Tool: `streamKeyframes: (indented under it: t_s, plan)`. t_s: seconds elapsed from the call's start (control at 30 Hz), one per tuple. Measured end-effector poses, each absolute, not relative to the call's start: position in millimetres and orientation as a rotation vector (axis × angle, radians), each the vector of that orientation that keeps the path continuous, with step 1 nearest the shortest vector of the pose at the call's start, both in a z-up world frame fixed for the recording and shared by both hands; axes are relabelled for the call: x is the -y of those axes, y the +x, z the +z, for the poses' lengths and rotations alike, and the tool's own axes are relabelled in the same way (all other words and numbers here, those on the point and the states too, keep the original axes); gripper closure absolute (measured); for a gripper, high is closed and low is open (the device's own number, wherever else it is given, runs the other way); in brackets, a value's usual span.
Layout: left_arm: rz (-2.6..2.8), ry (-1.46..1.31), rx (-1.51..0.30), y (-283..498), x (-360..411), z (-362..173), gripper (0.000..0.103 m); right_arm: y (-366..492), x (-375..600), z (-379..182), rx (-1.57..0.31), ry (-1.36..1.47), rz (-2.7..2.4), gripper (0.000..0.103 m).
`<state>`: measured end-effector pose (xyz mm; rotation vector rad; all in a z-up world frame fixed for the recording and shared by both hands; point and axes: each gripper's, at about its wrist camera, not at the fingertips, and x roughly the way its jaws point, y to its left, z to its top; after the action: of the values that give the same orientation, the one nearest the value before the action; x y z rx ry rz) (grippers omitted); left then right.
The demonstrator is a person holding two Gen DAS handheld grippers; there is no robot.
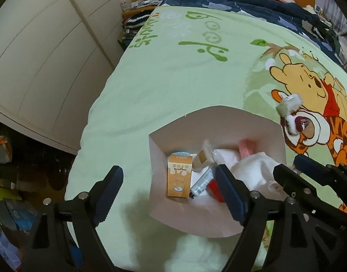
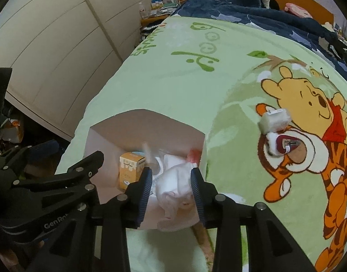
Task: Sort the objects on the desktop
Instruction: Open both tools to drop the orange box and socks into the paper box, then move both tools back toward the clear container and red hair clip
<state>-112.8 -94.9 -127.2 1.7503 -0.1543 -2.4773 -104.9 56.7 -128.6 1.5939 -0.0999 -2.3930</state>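
A white open box [image 1: 164,213] [image 2: 96,136] sits on the green blanket. Inside lie an orange carton [image 1: 179,176] [image 2: 129,167], a tan tube [image 1: 201,161], a silver tube [image 1: 201,182], a red item [image 1: 213,188], a pink item [image 1: 247,148] [image 2: 193,155] and a crumpled white cloth [image 1: 250,172] [image 2: 173,181]. My left gripper [image 1: 168,192] is open above the box's near left side. My right gripper [image 2: 171,181] is open with its fingers on either side of the white cloth, just above it. A white block [image 1: 289,104] [image 2: 275,120] and a white and red clip [image 1: 297,124] [image 2: 281,144] lie on the blanket to the right.
The blanket [image 1: 173,79] with cartoon bear and tiger covers a bed. A dark blue quilt [image 1: 241,0] lies at the far end. White wardrobe doors [image 1: 37,56] stand at left, with clutter on the floor [image 1: 5,170] below. A cluttered bedside stand [image 1: 137,0] is far back.
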Motion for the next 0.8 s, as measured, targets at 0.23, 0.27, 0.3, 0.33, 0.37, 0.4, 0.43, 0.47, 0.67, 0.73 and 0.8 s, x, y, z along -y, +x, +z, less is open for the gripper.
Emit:
streamKeyframes:
  t_s: [0.23, 0.27, 0.3, 0.33, 0.37, 0.4, 0.43, 0.47, 0.67, 0.73, 0.8]
  plan:
    - [-2.496, 1.708, 0.136, -105, 95, -109, 0.016, -99, -62, -111, 0.146, 1.492, -2.397, 0.067]
    - [-2.502, 1.689, 0.134, -103, 96, -104, 0.016, -96, -64, -106, 0.16, 1.459, -2.402, 0.065]
    - [-2.508, 1.67, 0.133, -101, 96, -99, 0.015, -94, -65, -100, 0.174, 1.425, -2.407, 0.064]
    - [-2.519, 1.649, 0.127, -98, 97, -94, 0.013, -92, -67, -95, 0.188, 1.392, -2.411, 0.064]
    - [-2.53, 1.631, 0.119, -94, 97, -88, 0.012, -90, -68, -89, 0.201, 1.359, -2.416, 0.064]
    - [-2.538, 1.611, 0.11, -91, 98, -83, 0.011, -86, -71, -82, 0.214, 1.327, -2.424, 0.064]
    - [-2.551, 1.585, 0.091, -86, 99, -75, 0.011, -82, -73, -75, 0.221, 1.297, -2.437, 0.064]
    - [-2.562, 1.578, 0.073, -82, 99, -71, 0.011, -78, -76, -69, 0.227, 1.268, -2.449, 0.064]
    - [-2.643, 1.549, 0.007, -52, 86, -46, 0.01, -43, -104, -43, 0.272, 1.196, -2.52, 0.064]
    - [-2.673, 1.575, -0.014, -42, 72, -44, 0.01, -29, -117, -42, 0.265, 1.2, -2.548, 0.063]
    - [-2.702, 1.605, -0.019, -34, 57, -44, 0.01, -13, -132, -41, 0.252, 1.213, -2.577, 0.063]
